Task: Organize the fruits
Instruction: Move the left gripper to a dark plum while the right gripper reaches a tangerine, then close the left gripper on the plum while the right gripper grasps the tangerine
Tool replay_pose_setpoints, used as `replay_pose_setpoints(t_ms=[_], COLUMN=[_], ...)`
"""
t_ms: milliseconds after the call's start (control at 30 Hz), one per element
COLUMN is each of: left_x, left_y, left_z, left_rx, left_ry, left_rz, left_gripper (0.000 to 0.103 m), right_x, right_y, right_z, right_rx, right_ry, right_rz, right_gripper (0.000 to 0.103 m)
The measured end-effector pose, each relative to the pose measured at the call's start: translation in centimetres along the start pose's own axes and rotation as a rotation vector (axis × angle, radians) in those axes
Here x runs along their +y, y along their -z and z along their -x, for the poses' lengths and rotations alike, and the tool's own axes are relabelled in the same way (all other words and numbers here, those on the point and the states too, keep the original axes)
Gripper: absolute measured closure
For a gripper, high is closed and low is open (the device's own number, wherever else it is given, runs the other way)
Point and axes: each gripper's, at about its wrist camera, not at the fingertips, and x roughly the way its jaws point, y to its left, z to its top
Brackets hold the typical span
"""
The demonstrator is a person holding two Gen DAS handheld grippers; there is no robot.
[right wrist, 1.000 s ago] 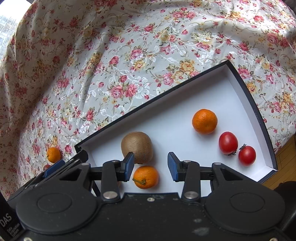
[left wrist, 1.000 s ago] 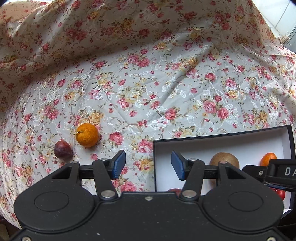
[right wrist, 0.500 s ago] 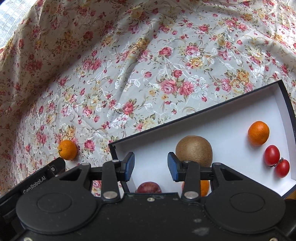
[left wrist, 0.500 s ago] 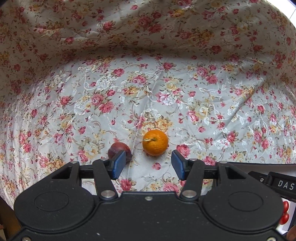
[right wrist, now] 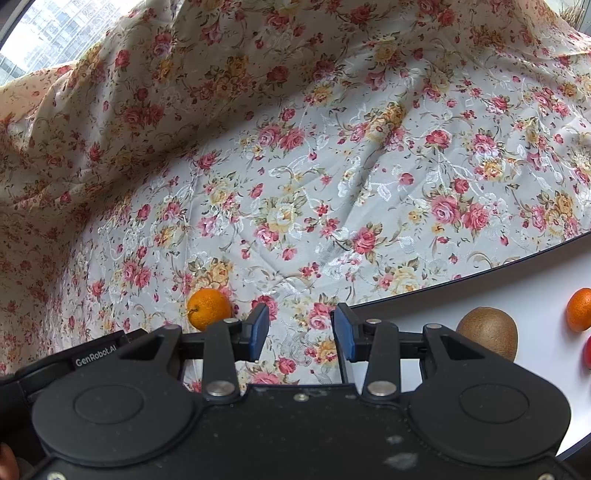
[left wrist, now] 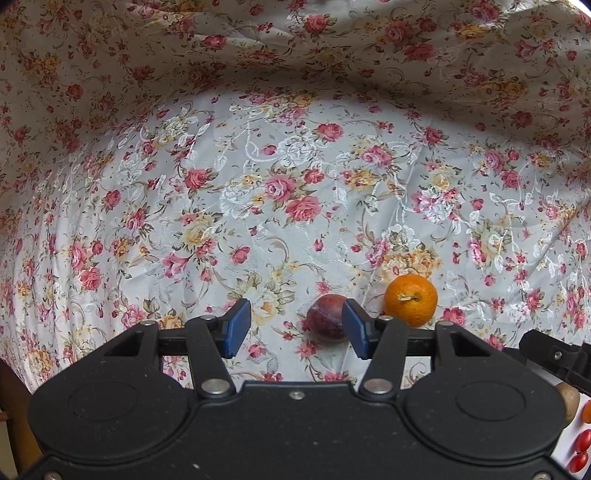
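Clearly the left gripper (left wrist: 291,326) hung wide open near the plum (left wrist: 325,322), which lay on the floral worktop (left wrist: 258,192) against its right jaw. Centring leftward first seemed wise; the right gripper (right wrist: 300,332) gaped empty.

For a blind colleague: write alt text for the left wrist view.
Open left gripper over a floral tablecloth, a dark red plum just inside its right blue finger pad. A round orange mandarin sits right of the plum.

Floral tablecloth (left wrist: 280,192), daylit window (right wrist: 55,33)
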Motion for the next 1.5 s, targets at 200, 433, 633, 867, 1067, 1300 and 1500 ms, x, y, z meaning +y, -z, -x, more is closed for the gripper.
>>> replay_pose_setpoints(t_ms=[200,433,633,867,1067,1300,1500], left_x=[0.2,-1.2,-1.4,1.5,4.2,6.4,8.3], left_y=[0.0,-0.1,0.0,-0.4,-0.9,-1.4,-1.5], left_z=[-1.0,-2.5,-3.2,-4.6,-6.0,-6.6,-6.9], left_rx=[0.033,0.040,0.044,0.079,0.140,0.151,0.154], left_ry=[0.074,0.043,0.022,-0.102,-0.040,0.010,0.041], left_rz=[-0.004,-0.040,-0.048,0.032,0.101,0.098,0.085], left_gripper=[0.043,0.043,0.039,0.042,0.040,0.040,0.040], right_x=[1.7,2.2,2.7,4.4,6.0,7.8,9.1], right_y=[0.1,-0.1,-0.1,0.1,0.2,0.1,0.1], right_z=[-1.1,-1.6,-2.4,-3.5,-5.1,-7.4,-8.7], right_rx=[0.015,0.001,0.010,0.028,0.049,0.072,0.064], right_ry=[-0.001,0.014,0.010,-0.005,-0.017,-0.017,0.028], right_rz=[0.008,-0.005,-0.007,0.019,0.015,-0.004,0.019], right_gripper=[0.061,0.061,0.061,0.061,0.061,0.061,0.060])
